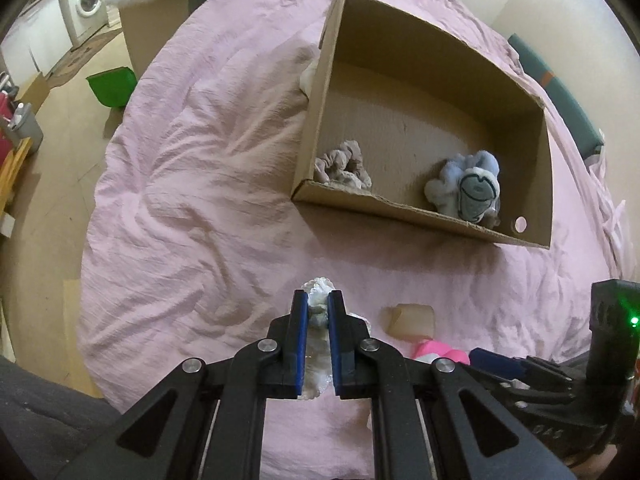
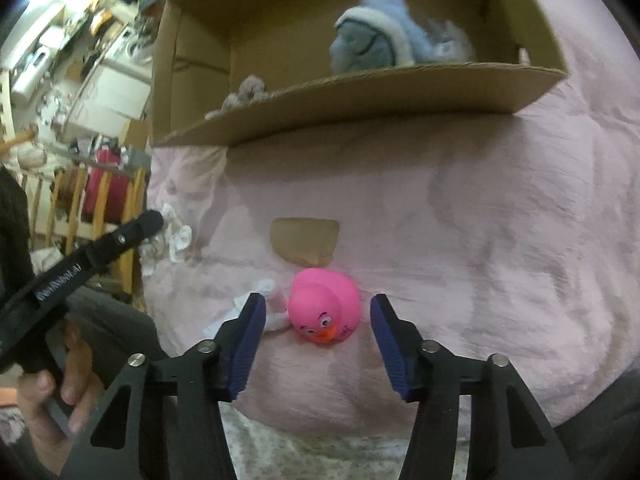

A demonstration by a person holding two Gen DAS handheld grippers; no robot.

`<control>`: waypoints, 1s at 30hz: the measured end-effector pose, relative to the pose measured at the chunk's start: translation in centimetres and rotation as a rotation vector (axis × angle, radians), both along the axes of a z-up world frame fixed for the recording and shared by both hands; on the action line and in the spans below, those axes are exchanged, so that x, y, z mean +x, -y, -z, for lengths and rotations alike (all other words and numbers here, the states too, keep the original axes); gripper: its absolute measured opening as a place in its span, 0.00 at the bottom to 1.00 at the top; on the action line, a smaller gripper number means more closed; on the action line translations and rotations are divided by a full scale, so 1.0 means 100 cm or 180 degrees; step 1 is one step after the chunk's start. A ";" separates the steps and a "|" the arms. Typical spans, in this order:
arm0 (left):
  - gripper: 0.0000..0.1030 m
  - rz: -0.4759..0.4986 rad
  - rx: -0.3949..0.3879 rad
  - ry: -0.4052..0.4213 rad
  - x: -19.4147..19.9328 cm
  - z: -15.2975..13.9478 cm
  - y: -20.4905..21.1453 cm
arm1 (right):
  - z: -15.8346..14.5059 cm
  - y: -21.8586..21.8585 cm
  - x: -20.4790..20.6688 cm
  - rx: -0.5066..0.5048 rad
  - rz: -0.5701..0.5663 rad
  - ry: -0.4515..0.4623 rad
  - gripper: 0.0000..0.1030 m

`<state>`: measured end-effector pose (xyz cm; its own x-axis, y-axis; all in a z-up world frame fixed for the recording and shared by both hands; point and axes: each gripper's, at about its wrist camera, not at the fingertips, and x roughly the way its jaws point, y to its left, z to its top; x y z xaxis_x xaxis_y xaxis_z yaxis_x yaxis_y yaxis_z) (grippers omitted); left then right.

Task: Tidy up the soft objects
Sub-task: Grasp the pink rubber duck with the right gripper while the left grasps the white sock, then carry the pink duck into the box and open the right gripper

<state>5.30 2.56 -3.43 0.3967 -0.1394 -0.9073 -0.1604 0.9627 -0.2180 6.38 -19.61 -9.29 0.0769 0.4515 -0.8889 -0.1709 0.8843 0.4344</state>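
My left gripper [image 1: 319,300] is shut on a white frilly scrunchie [image 1: 319,290], held just above the pink bedsheet [image 1: 200,160]; the same scrunchie [image 2: 176,240] hangs from its tip in the right wrist view. My right gripper [image 2: 318,304] stands open around a pink rubber duck [image 2: 324,304] lying on the sheet, with a gap between each pad and the duck. Beyond both sits an open cardboard box [image 1: 420,216]. It holds a beige scrunchie [image 1: 342,164] at the left and a blue plush toy [image 1: 468,188] at the right.
A tan soft block [image 2: 306,240] lies between the duck and the box, and a small white cloth [image 2: 268,304] lies left of the duck. A green bin [image 1: 112,86] stands on the floor left of the bed. A teal cushion [image 1: 560,96] lies behind the box.
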 end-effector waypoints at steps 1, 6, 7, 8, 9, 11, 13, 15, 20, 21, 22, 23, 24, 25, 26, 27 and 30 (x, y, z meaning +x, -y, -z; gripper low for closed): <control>0.09 0.0006 0.0008 0.0007 0.001 0.000 0.001 | 0.003 -0.003 0.000 -0.0028 -0.0037 -0.0016 0.49; 0.09 0.0043 0.0070 0.0036 0.000 0.001 0.007 | 0.005 -0.012 -0.001 -0.0230 -0.0148 0.0055 0.35; 0.09 0.0045 0.0081 0.0039 -0.001 0.000 0.007 | 0.004 -0.011 -0.001 -0.0237 -0.0147 0.0081 0.29; 0.09 0.0038 0.0090 0.0042 0.000 0.000 0.007 | 0.003 -0.011 -0.002 -0.0255 -0.0155 0.0115 0.29; 0.09 0.0030 0.0093 0.0041 -0.001 0.000 0.006 | 0.001 -0.011 -0.002 -0.0258 -0.0164 0.0144 0.29; 0.09 0.0005 0.0080 0.0030 -0.001 0.001 0.005 | -0.004 -0.008 -0.004 -0.0255 -0.0160 0.0208 0.29; 0.09 -0.0015 0.0070 0.0019 -0.001 0.001 0.003 | -0.010 -0.004 -0.004 -0.0244 -0.0129 0.0288 0.29; 0.09 -0.0019 0.0079 0.0017 -0.001 0.001 0.003 | -0.017 -0.001 -0.005 -0.0191 -0.0095 0.0358 0.29; 0.09 -0.0023 0.0136 0.0020 -0.001 0.002 0.004 | -0.026 0.005 -0.005 -0.0149 -0.0027 0.0437 0.29; 0.09 -0.0029 0.0141 0.0027 -0.002 0.001 0.004 | -0.028 0.006 -0.005 -0.0135 -0.0019 0.0455 0.29; 0.09 -0.0033 0.0152 0.0054 -0.003 -0.001 0.004 | -0.031 0.007 -0.006 -0.0110 -0.0014 0.0485 0.29; 0.09 -0.0036 0.0169 0.0077 -0.004 -0.002 0.004 | -0.035 0.008 -0.007 -0.0082 -0.0011 0.0521 0.29; 0.09 -0.0044 0.0186 0.0110 -0.005 -0.005 0.003 | -0.039 0.010 -0.008 -0.0055 -0.0010 0.0567 0.29; 0.09 -0.0056 0.0202 0.0150 -0.006 -0.007 0.003 | -0.044 0.011 -0.008 -0.0035 -0.0008 0.0616 0.29; 0.09 -0.0077 0.0218 0.0173 -0.007 -0.010 0.002 | -0.048 0.014 -0.009 -0.0008 -0.0006 0.0659 0.29; 0.09 -0.0111 0.0216 0.0204 -0.008 -0.013 0.000 | -0.053 0.015 -0.010 0.0033 0.0000 0.0698 0.29; 0.09 -0.0167 0.0265 0.0336 -0.010 -0.026 -0.003 | -0.070 0.020 -0.012 0.0155 0.0035 0.0901 0.29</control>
